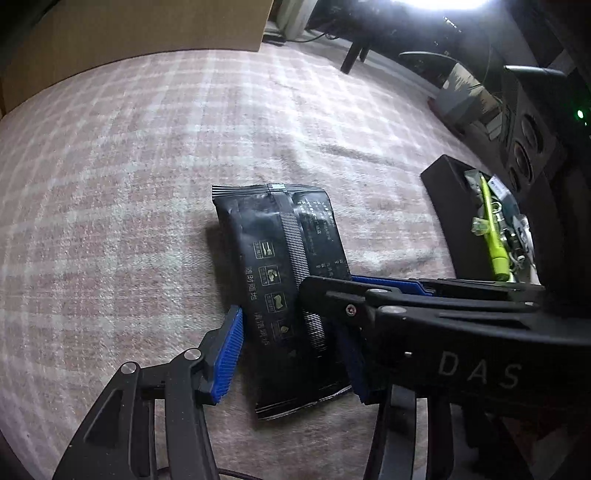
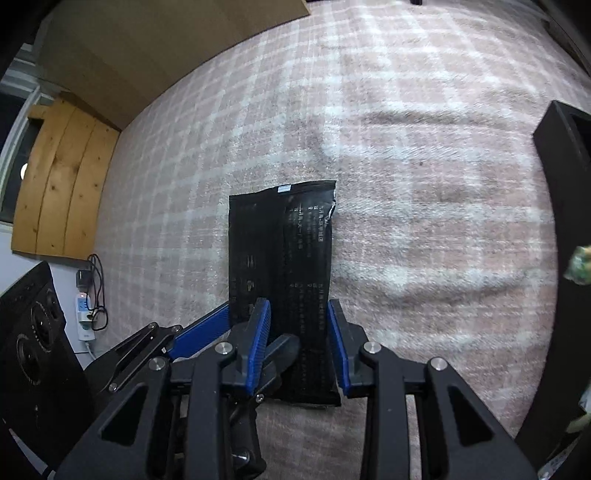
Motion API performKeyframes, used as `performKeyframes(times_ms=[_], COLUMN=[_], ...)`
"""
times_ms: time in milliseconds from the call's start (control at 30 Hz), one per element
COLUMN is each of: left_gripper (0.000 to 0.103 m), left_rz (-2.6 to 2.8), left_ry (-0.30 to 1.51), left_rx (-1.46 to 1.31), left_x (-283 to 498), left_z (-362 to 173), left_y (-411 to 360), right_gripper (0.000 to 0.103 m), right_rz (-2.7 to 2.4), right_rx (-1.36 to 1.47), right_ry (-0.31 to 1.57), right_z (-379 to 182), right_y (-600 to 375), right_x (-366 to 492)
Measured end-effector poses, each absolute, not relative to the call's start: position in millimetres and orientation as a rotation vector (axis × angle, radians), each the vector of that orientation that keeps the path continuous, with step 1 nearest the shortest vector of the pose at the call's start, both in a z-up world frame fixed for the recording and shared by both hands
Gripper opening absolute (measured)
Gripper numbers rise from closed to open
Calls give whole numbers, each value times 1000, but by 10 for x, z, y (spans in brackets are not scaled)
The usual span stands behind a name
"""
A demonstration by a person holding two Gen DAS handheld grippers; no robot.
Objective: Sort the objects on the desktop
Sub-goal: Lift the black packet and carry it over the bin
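Observation:
A flat black foil packet (image 1: 284, 280) with white print lies on the pink checked cloth; it also shows in the right wrist view (image 2: 284, 266). My left gripper (image 1: 291, 354) is open, its blue pads on either side of the packet's near end. My right gripper (image 2: 299, 345) is open too, straddling the right part of the packet's near end. The right gripper's black arm marked DAS (image 1: 461, 332) crosses the left wrist view and covers the packet's lower right. The left gripper's blue finger (image 2: 201, 330) shows left of the right gripper.
A black tray (image 1: 447, 206) at the right holds a yellow-green pen (image 1: 493, 236) and small items; its wall shows in the right wrist view (image 2: 565, 184). A cardboard box (image 1: 140, 29) stands at the far edge. A black speaker (image 2: 33, 354) and a power strip (image 2: 85, 314) are at left.

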State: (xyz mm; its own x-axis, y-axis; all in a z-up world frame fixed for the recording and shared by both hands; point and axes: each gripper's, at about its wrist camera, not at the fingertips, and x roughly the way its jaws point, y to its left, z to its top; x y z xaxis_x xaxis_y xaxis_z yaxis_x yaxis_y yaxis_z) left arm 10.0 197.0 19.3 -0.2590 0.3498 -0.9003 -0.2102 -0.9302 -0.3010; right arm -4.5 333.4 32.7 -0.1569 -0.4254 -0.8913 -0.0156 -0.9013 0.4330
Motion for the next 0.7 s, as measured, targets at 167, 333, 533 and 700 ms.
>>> performKeyframes(times_ms=[167, 333, 533, 700], left_gripper=[47, 47, 47, 47], left_rz=[2247, 2225, 2141, 2055], left_ry=[-170, -137, -78, -9], left_rx=[-1604, -1534, -1468, -1416], left_x=[149, 172, 204, 288], left_z=[388, 647, 896, 1060], left_y=[2137, 2473, 3129, 3763], right_gripper=[32, 32, 32, 32], right_rz=[-2186, -2265, -2379, -2470], right_rx=[1782, 1738, 1727, 1733], right_ry=[-509, -526, -570, -636], right_z=[576, 890, 1180, 1242], right_y=[3548, 3914, 4521, 5017], right_x=[67, 209, 380, 549])
